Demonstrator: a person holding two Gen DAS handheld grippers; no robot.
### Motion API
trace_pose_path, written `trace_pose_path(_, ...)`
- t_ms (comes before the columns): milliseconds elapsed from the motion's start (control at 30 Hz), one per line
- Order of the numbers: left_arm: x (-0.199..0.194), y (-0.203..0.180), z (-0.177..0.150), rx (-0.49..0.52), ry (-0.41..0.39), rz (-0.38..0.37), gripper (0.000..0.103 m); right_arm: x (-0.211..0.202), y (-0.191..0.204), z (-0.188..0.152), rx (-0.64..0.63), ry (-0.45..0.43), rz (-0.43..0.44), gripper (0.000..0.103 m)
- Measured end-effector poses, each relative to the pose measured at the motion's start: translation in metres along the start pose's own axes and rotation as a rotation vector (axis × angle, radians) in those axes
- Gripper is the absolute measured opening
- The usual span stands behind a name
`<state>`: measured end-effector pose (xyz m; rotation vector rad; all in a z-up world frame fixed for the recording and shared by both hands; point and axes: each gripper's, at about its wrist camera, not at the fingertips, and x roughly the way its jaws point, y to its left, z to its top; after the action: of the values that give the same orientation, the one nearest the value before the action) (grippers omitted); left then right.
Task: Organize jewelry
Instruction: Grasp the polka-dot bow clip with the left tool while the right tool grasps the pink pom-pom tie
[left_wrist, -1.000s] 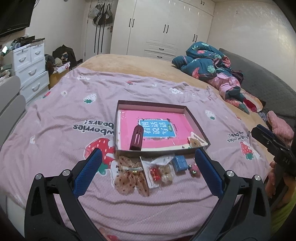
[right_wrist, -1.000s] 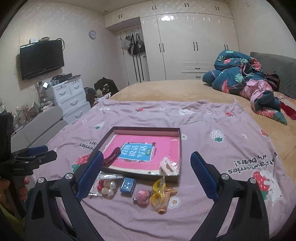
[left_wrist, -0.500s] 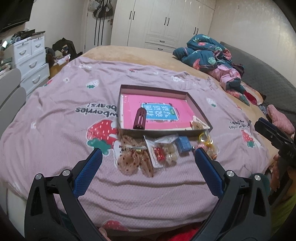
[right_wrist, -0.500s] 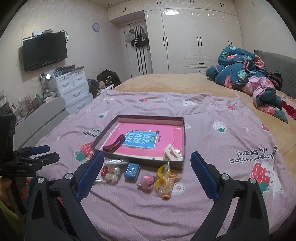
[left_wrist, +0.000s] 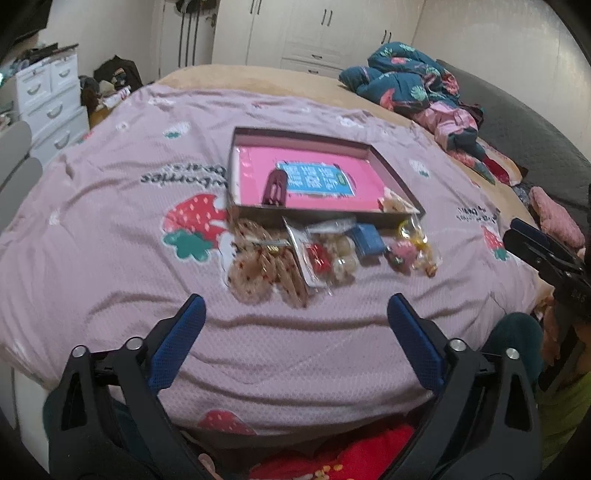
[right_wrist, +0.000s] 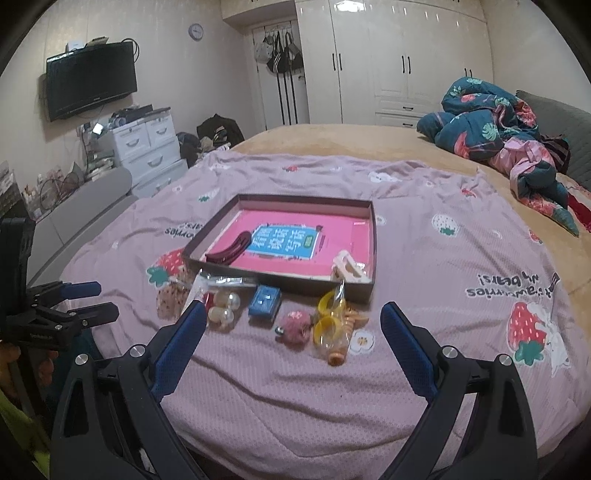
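1. Covering the bed, a pink strawberry blanket (right_wrist: 424, 266) gives a soft work surface.
2. Shallow box (right_wrist: 372, 236) sits mid-blanket as the likely sorting tray; a dark red clip (right_wrist: 231, 248) and a pale clip (right_wrist: 347, 271) are inside already.
3. Left gripper (left_wrist: 295, 317): jaws wide, closing slightly, nothing between. Right gripper (right_wrist: 291, 328): jaws apart, empty.
4. Loose jewelry lies just in front of the box: dotted bow (left_wrist: 258, 262), bead packet (left_wrist: 332, 254), blue case (right_wrist: 264, 301), yellow rings (right_wrist: 330, 325). Details blurred, can't ID pieces.

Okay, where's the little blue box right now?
The little blue box lies on the pink bedspread just in front of the tray, between the bag of pearl beads and the pink fuzzy piece.
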<state>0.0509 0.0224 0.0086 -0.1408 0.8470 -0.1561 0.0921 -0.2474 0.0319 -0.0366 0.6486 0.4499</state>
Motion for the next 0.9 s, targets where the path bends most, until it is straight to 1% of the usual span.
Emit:
trace_pose_path(33, 0.002, 0.0, -0.002, -0.003, 0.01, -0.013, 0.084, 0.001, -0.001, -0.002, 0.0, 0.006, 0.002, 0.094)
trace_pose_path(67, 0.005, 0.0, -0.003, -0.006, 0.018, -0.024, 0.077, 0.003, -0.001, -0.004, 0.0, 0.014, 0.004, 0.094)
trace_pose_path(100, 0.009, 0.0, -0.005, -0.013, 0.036, -0.045, 0.068, 0.004, -0.001, -0.006, -0.002, 0.023, 0.01, 0.094)
trace_pose_path(133, 0.012, -0.001, -0.007, -0.016, 0.047, -0.058, 0.063, 0.006, -0.001, -0.007, -0.003, 0.031, 0.015, 0.094)
trace_pose_path(200, 0.019, -0.002, -0.01, -0.027, 0.067, -0.086, 0.047, 0.009, -0.001, -0.01, -0.004, 0.046, 0.022, 0.094)
trace_pose_path(233, 0.022, -0.002, -0.011, -0.032, 0.078, -0.097, 0.045, 0.011, -0.001, -0.011, -0.005, 0.052, 0.025, 0.092)
trace_pose_path(300, 0.031, -0.001, -0.013, -0.044, 0.098, -0.117, 0.032, 0.016, -0.001, -0.013, -0.006, 0.069, 0.031, 0.087)
trace_pose_path(367, 0.04, -0.001, -0.013, -0.056, 0.119, -0.133, 0.025, 0.021, -0.002, -0.015, -0.006, 0.084, 0.039, 0.083)
trace_pose_path(467, 0.052, 0.0, -0.011, -0.071, 0.14, -0.155, 0.024, 0.029, -0.003, -0.019, 0.002, 0.108, 0.045, 0.08)
trace_pose_path(567, 0.062, 0.001, -0.008, -0.07, 0.15, -0.138, 0.024, 0.036, -0.006, -0.022, 0.011, 0.128, 0.048, 0.079)
trace_pose_path(633, 0.066, 0.006, -0.004, -0.075, 0.141, -0.106, 0.024, 0.039, -0.007, -0.023, 0.014, 0.135, 0.049, 0.078)
trace_pose_path(767, 0.073, 0.026, 0.004, -0.098, 0.115, 0.002, 0.025, 0.048, -0.009, -0.024, 0.02, 0.147, 0.049, 0.078)
trace_pose_path(833, 0.078, 0.035, 0.006, -0.114, 0.123, 0.02, 0.025, 0.054, -0.008, -0.025, 0.02, 0.159, 0.049, 0.078)
trace_pose_path(900, 0.087, 0.041, 0.009, -0.114, 0.132, 0.044, 0.029, 0.06, -0.008, -0.026, 0.016, 0.171, 0.048, 0.078)
